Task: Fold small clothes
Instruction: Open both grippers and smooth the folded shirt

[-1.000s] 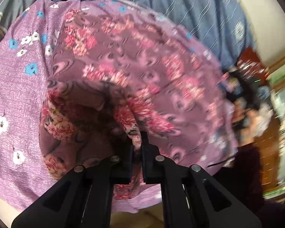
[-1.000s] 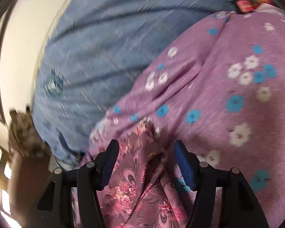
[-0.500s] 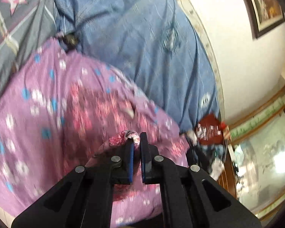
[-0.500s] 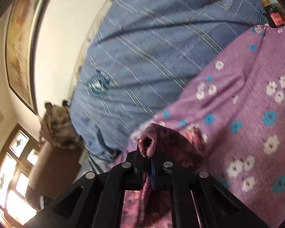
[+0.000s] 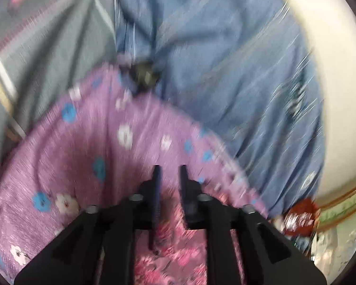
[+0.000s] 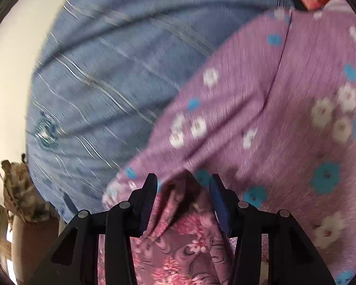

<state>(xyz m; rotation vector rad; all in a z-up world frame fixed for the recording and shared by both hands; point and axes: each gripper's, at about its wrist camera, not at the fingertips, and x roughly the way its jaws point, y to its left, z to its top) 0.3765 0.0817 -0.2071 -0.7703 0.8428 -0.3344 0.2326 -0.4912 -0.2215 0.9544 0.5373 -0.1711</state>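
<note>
The small garment (image 6: 178,242) — dark mauve cloth printed with pink roses — is found directly beneath and between the fingers of the right gripper (image 6: 183,181). Its raised fold peaks in the gap just short of the fingertips, and from there the cloth runs back under the tool toward the holder. The right jaws are opening; the fold stands between the blue pads (image 6: 149,199), but no pressing contact can be made out, so the cloth is judged released rather than held.

At the left gripper (image 5: 169,169) the same rose print (image 5: 168,256) is seen low between the finger bases and behind the tips. The left jaws are opening as well, only narrowly parted, and nothing is seen pinched at the tips, though heavy blur leaves the lower pads unclear.

Ahead of both sets of fingers only the lilac flowered spread (image 6: 296,118) is laid out, with the blue striped sheet (image 6: 118,59) beyond it and a grey checked cover (image 5: 47,47) off to the left of the left fingers.

The coming move is judged to turn on one relation — the garment lies behind and under the fingertips, not in front of them. Its long axis cannot be told, since only a strip of it is visible in either view. The right hand is judged the nearer, with the ridge already standing within its jaws; for a fresh grip either tool would need to be drawn back or tipped down.
</note>
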